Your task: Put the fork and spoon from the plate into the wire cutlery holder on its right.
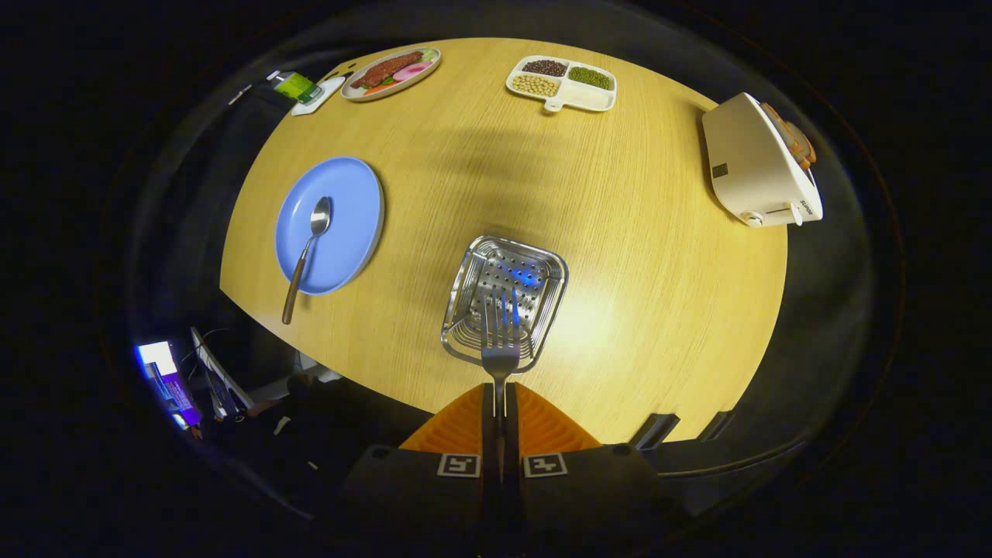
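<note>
Fork (501, 341) pinched in gripper (501, 403), tines pointing far, over wire cutlery holder (542, 267).
Fingers closed on fork handle; spoon (308, 252) on blue plate (353, 194) to left, bowl far, handle near.

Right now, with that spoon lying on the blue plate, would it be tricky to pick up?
Probably a bit. The spoon looks like polished metal, so likely stiff but slippery. Its handle overhangs the blue plate, so it may pivot or slide if nudged. The claw is shut on the fork.
</note>
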Demonstrator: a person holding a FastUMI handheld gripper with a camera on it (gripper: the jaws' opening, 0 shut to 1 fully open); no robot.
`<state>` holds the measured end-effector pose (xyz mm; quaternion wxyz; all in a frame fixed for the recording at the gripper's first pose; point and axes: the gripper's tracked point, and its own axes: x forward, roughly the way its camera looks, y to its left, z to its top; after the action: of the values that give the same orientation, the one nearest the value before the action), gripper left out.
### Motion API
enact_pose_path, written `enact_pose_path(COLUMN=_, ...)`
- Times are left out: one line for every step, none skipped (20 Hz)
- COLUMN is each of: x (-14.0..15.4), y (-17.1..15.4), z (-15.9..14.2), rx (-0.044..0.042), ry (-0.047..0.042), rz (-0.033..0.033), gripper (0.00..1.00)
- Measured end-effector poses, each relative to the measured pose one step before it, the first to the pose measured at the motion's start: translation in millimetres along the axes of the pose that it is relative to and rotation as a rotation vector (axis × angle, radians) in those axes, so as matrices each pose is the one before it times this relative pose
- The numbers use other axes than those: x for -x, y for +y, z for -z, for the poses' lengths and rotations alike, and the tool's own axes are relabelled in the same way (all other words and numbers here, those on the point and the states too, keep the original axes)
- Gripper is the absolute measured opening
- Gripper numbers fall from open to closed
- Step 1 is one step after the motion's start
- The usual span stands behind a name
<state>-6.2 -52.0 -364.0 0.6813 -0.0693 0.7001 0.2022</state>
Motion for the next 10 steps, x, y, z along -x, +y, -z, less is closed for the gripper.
enact_pose_path(x=-2.84, y=-0.71, z=-2.48, rx=0.00635, ry=0.01995, rz=0.00203, gripper=0.06)
enact_pose_path(x=-3.22, y=-0.42, z=-1.1, rx=0.00976, ry=0.024, rz=0.00244, gripper=0.06)
enact_pose_path(x=-2.86, y=-0.99, z=-0.6, rx=0.01174, ry=0.02637, rz=0.00298, gripper=0.06)
enact_pose_path(x=-1.73, y=-1.27, z=0.09, rx=0.00883, ry=0.02674, rz=0.00552, gripper=0.06)
enact_pose_path(x=-2.58, y=-1.48, z=-0.66, rx=0.00571, ry=0.01971, rz=0.00729, gripper=0.06)
enact_pose_path(x=-2.26, y=-0.83, z=-1.0, rx=0.00422, ry=0.01598, rz=0.00308, gripper=0.06)
enact_pose_path(x=-1.41, y=0.81, z=-1.81, rx=0.00111, ry=0.00821, rz=0.00048, gripper=0.06)
enact_pose_path(x=-1.18, y=0.08, z=-2.42, rx=-0.00188, ry=0.00139, rz=0.00061, gripper=0.06)
enact_pose_path(x=-1.89, y=0.11, z=-2.84, rx=-0.00383, ry=-0.00004, rz=0.00087, gripper=0.07)
enact_pose_path(x=-1.68, y=0.02, z=-2.74, rx=-0.00365, ry=-0.00107, rz=-0.00149, gripper=0.07)
